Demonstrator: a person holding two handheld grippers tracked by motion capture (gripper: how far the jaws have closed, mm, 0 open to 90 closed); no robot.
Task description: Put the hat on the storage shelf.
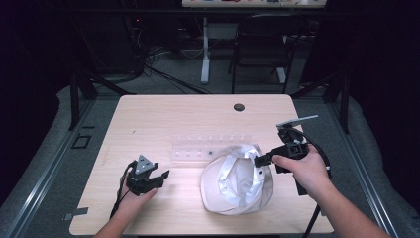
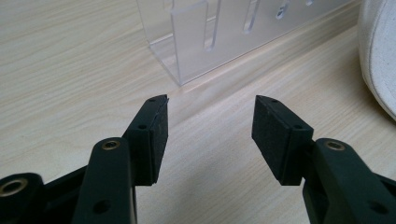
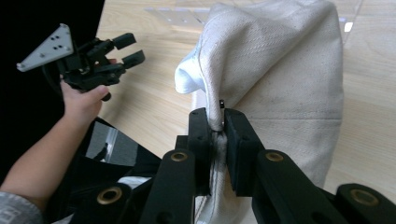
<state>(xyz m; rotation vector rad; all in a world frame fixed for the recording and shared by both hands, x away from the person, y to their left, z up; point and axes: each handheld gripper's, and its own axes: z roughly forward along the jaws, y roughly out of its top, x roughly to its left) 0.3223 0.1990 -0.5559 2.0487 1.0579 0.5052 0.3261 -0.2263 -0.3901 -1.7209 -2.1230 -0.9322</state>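
My right hand-held gripper (image 3: 217, 122) is clamped on a fold of the white cloth bag (image 3: 280, 74), pinching the fabric at its edge; in the high view the bag (image 1: 237, 181) sits lower centre of the frame on the desk (image 1: 163, 116), its right side lifted toward the gripper (image 1: 259, 159). My left hand-held gripper (image 2: 209, 126) has its jaws wide with nothing between them, low over bare desk at lower left of the high view (image 1: 159, 177). A clear acrylic rack (image 2: 219, 32) lies just behind the bag, upper centre of the left gripper view.
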